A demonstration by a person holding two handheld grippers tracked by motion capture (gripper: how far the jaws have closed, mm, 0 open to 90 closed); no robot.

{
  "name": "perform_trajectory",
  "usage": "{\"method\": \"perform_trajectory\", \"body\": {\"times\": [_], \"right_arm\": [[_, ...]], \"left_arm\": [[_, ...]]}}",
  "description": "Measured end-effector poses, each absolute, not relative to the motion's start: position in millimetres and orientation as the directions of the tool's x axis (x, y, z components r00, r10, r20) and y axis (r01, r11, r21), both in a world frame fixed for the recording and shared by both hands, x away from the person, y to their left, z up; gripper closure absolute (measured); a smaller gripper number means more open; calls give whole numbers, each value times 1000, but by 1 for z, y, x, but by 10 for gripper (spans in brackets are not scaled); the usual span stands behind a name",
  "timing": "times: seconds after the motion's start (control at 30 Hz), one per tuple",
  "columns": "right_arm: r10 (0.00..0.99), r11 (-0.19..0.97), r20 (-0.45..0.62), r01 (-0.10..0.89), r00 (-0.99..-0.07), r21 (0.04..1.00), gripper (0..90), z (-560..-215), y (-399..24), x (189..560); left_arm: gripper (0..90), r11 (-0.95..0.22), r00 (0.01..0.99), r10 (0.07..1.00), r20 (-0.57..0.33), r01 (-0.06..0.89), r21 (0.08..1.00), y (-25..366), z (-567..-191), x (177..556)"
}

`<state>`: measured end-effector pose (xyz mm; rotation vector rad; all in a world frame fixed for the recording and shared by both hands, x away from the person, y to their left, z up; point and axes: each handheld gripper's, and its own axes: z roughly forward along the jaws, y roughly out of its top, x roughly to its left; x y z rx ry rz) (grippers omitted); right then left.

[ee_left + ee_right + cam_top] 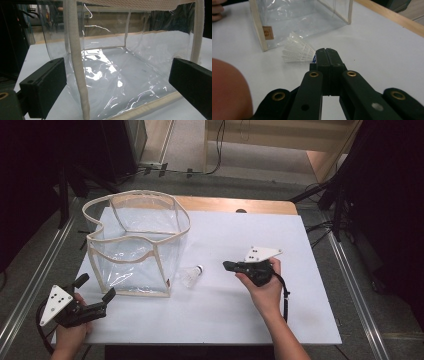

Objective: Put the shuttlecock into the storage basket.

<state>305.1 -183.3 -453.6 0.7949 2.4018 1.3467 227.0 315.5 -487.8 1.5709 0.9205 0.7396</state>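
Observation:
A clear plastic bag (135, 245) with cream trim stands open on the left of the white table (250, 320). A white shuttlecock (191, 276) lies on its side just right of the bag's front corner. My right gripper (227, 266) points at it from the right, jaws shut with nothing between them, a short gap away. In the right gripper view the shut tips (327, 53) cover the cork end of the shuttlecock (297, 51). My left gripper (95, 289) sits open at the bag's near left corner. In its own view the jaws (117, 82) stand wide around a corner seam of the bag (125, 65).
A wooden strip (235, 205) edges the table's far side. Dark stands and cables (320, 227) flank the table on the floor. Bare white tabletop lies in front of and right of the shuttlecock. The other hand's fingers (217, 10) rest near the bag.

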Motion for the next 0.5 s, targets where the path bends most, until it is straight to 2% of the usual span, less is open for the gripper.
{"method": "perform_trajectory", "body": {"times": [0.5], "right_arm": [[573, 480, 82, 415, -815, 773, 879, -479, -137, 350]], "left_arm": [[21, -88, 505, 863, -9, 168, 982, 315, -488, 227]]}}
